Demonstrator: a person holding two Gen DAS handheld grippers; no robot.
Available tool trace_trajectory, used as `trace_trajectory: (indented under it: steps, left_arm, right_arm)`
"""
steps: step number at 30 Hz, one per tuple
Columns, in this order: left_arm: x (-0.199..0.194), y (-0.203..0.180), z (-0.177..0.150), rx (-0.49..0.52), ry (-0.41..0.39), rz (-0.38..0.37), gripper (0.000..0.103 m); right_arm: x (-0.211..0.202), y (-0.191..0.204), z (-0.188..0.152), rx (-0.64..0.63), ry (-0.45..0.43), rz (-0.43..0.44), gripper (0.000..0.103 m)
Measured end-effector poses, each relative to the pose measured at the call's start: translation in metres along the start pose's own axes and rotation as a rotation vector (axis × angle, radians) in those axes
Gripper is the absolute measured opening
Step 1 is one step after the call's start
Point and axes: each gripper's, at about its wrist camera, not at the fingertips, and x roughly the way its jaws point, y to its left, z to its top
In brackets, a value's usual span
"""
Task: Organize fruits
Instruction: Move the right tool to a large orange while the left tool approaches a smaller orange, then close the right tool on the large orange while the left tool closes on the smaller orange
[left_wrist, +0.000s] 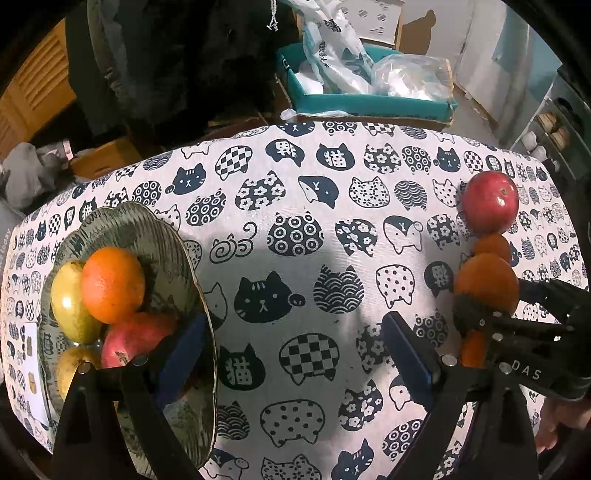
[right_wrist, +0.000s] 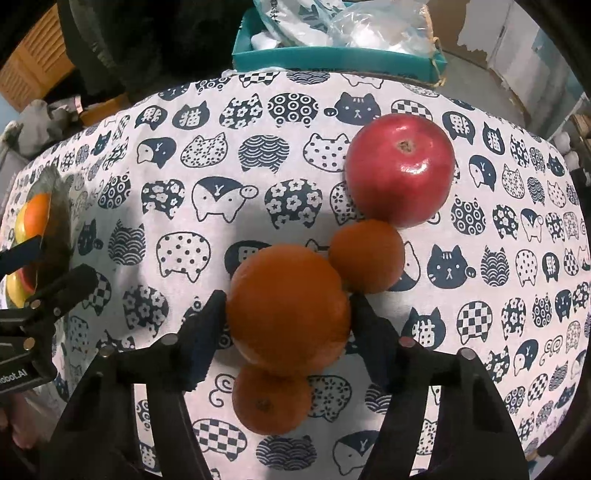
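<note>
Right tongs (right_wrist: 288, 314) apparently clamp the big orange (right_wrist: 288, 306).

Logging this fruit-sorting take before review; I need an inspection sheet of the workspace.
Surface: cat-print tablecloth.
Job's things: green bowl holding fruit; large orange, two small oranges and red apple loose on the cloth.
Clutter: nothing seen on the cloth.
Grippers: right gripper closed on the large orange; left gripper open, one finger over the bowl.
Cables: nothing seen.
Surroundings: teal box of plastic bags.

"DAS" on the right gripper (left_wrist: 480, 321), "dboot.AI" on the left gripper (right_wrist: 48, 273), 猫 on tablecloth (left_wrist: 295, 229)
</note>
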Motion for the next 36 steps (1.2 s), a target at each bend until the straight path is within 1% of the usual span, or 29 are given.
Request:
trace_trajectory:
  steps: [5, 8, 12, 16, 19, 21, 24, 29, 33, 36]
  left_arm:
    - [0.000, 0.000, 0.001, -0.009, 0.007, -0.001, 0.095]
    - [-0.003, 0.001, 0.001, -0.018, 0.006, -0.012, 0.095]
    - [-0.007, -0.001, 0.001, -0.037, 0.005, -0.006, 0.095]
    - [-0.010, -0.002, 0.001, -0.045, 0.002, -0.001, 0.095]
    - [-0.012, 0.000, 0.001, -0.075, -0.002, -0.011, 0.095]
    - [-0.015, 0.000, -0.001, -0.075, -0.001, -0.012, 0.095]
    - [-0.023, -0.006, -0.004, -0.080, -0.008, -0.034, 0.095]
    - [-0.035, -0.031, -0.010, -0.023, -0.030, -0.069, 0.095]
    - [-0.033, -0.053, -0.015, 0.026, -0.016, -0.094, 0.095]
    - [-0.028, -0.068, -0.018, 0.047, 0.004, -0.128, 0.095]
  right_arm:
    - [-0.001, -0.002, -0.003, -0.002, -0.018, 0.007, 0.061]
    - [-0.008, -0.005, -0.008, -0.001, -0.038, 0.009, 0.061]
    - [-0.023, -0.016, -0.010, 0.031, -0.081, 0.036, 0.061]
    - [-0.041, -0.029, -0.015, 0.057, -0.119, 0.020, 0.061]
    - [-0.050, -0.040, -0.020, 0.085, -0.128, 0.019, 0.061]
    - [-0.054, -0.047, -0.024, 0.100, -0.132, 0.012, 0.061]
    - [-0.059, -0.056, -0.031, 0.114, -0.139, 0.002, 0.061]
    - [-0.067, -0.071, -0.043, 0.145, -0.140, -0.003, 0.061]
    - [-0.071, -0.083, -0.052, 0.168, -0.137, -0.010, 0.061]
    - [-0.074, -0.092, -0.060, 0.175, -0.137, -0.027, 0.061]
